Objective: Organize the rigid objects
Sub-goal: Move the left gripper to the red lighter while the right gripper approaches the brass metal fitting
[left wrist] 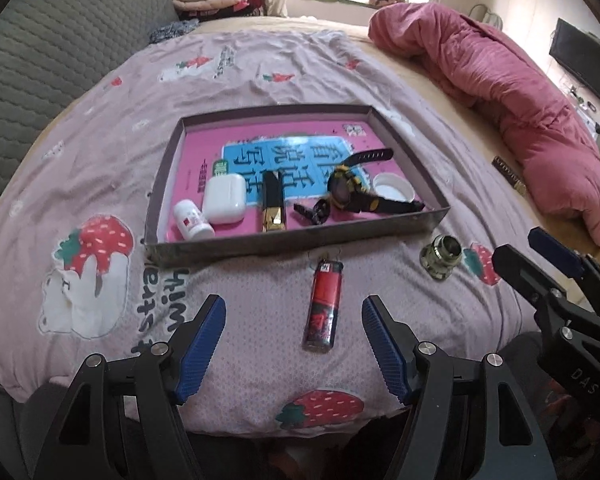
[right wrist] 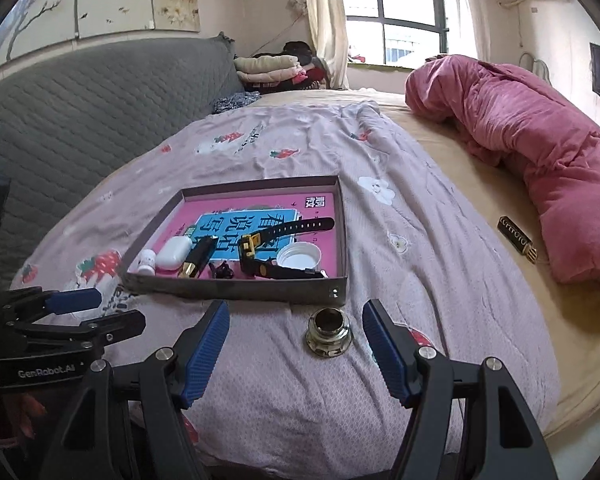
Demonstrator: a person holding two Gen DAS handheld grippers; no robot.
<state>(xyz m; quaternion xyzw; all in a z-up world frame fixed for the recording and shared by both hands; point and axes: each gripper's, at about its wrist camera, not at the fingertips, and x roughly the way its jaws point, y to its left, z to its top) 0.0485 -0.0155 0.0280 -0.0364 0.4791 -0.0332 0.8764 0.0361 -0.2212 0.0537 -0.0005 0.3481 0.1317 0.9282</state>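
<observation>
A shallow grey box (left wrist: 300, 236) (right wrist: 236, 290) with a pink book as its floor lies on the bed. It holds a white pill bottle (left wrist: 192, 220), a white earbud case (left wrist: 224, 198), a black-gold lighter (left wrist: 273, 204), a black-yellow watch (left wrist: 352, 188), a small black clip (left wrist: 312, 212) and a white lid (left wrist: 394, 188). A red lighter (left wrist: 324, 304) lies before the box, just ahead of my open, empty left gripper (left wrist: 294, 346). A metal nut (right wrist: 329, 332) (left wrist: 440, 254) stands just ahead of my open, empty right gripper (right wrist: 296, 350).
A black-gold bar-shaped object (right wrist: 518, 238) (left wrist: 508, 174) lies on the tan sheet beside the rolled pink quilt (right wrist: 520, 136). A grey quilted headboard (right wrist: 80, 112) runs along the left. Folded clothes (right wrist: 272, 66) are piled at the far end.
</observation>
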